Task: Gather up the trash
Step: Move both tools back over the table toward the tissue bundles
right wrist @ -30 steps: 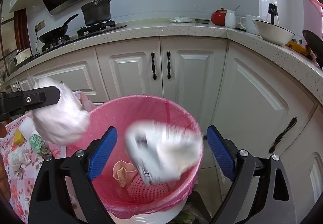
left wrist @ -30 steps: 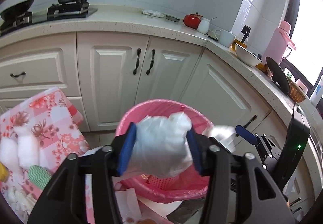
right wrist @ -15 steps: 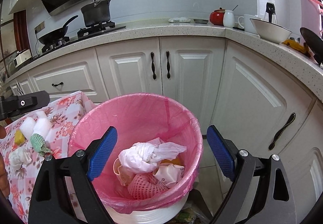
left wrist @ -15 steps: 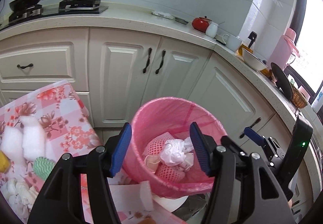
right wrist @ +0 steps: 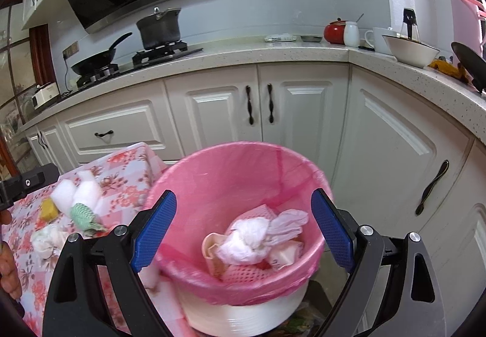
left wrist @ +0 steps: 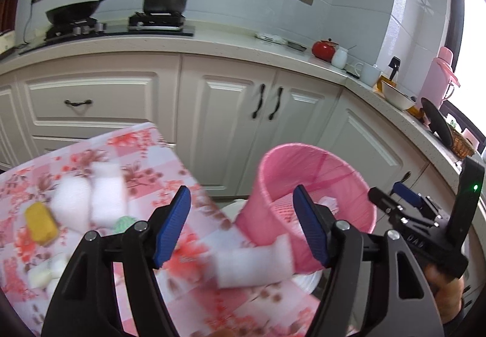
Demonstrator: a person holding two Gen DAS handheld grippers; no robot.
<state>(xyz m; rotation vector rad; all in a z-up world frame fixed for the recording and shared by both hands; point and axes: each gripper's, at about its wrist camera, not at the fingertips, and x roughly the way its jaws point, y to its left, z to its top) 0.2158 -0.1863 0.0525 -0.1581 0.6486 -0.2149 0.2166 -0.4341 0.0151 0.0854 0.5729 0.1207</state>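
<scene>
Stock of the trash round, both my grippers in view.

Left gripper: released, jaws apart and just lately widening, nothing between the pads. It hangs over the near corner of the table, which wears a pink floral cloth.

Right gripper: released, jaws wide, nothing pressed by either pad. It hangs over the bin, whose mouth fills the gap between the fingers.

Bin: white pail with a pink liner, on the floor just beside the table. In the left view it sits at 3 o'clock from the table corner.

In the bin, seen from the right wrist:
- white bag, knotted, on top;
- pink foam net under it, at 6 o'clock;
- small carton at 3 o'clock of the bag;
- pale cup at 9 o'clock of the bag.

On the table, not yet collected:
- two white foam blocks, side by side;
- yellow sponge touching them at 8 o'clock;
- green net at 6 o'clock of the blocks;
- white wad near the table's near edge;
- blurred white piece at the table corner closest to the bin; what it is I cannot tell.

Behind: counter with a pot and pan on the hob.
</scene>
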